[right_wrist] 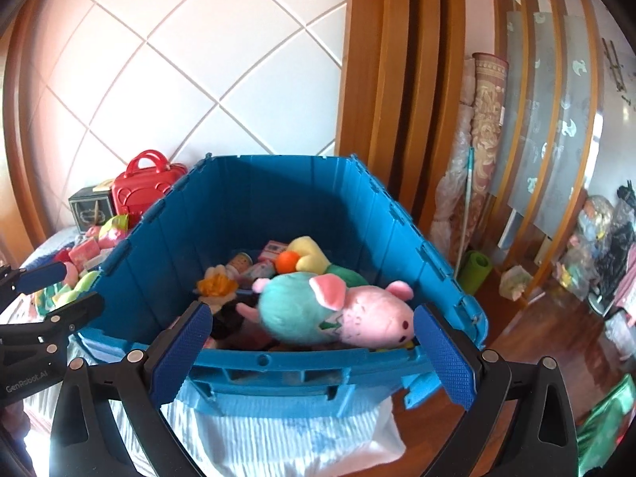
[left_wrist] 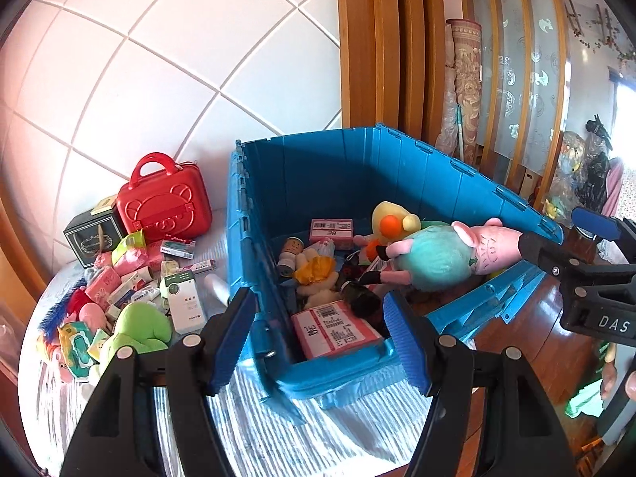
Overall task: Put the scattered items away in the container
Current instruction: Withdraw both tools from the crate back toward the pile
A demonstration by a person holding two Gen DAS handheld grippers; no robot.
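Note:
A blue plastic crate (left_wrist: 310,167) (right_wrist: 246,206) stands on a striped cloth. Inside lie a pink pig plush in a teal dress (right_wrist: 338,310) (left_wrist: 445,254), a yellow duck plush (left_wrist: 393,218), a small doll (left_wrist: 290,254) and pink boxes (left_wrist: 338,330). My right gripper (right_wrist: 314,353) is open at the crate's near rim, with the pig just beyond its fingers and not held. It also shows in the left wrist view (left_wrist: 564,234). My left gripper (left_wrist: 318,342) is open and empty over the crate's left corner. Scattered items (left_wrist: 119,298) lie left of the crate.
A red toy suitcase (left_wrist: 165,198) and a black box (left_wrist: 93,234) stand behind the pile by the tiled wall. A green plush (left_wrist: 139,330) lies at the pile's front. Wooden door frames (left_wrist: 381,39) and rolled rugs (left_wrist: 465,79) rise behind the crate. Wooden floor (right_wrist: 536,326) is on the right.

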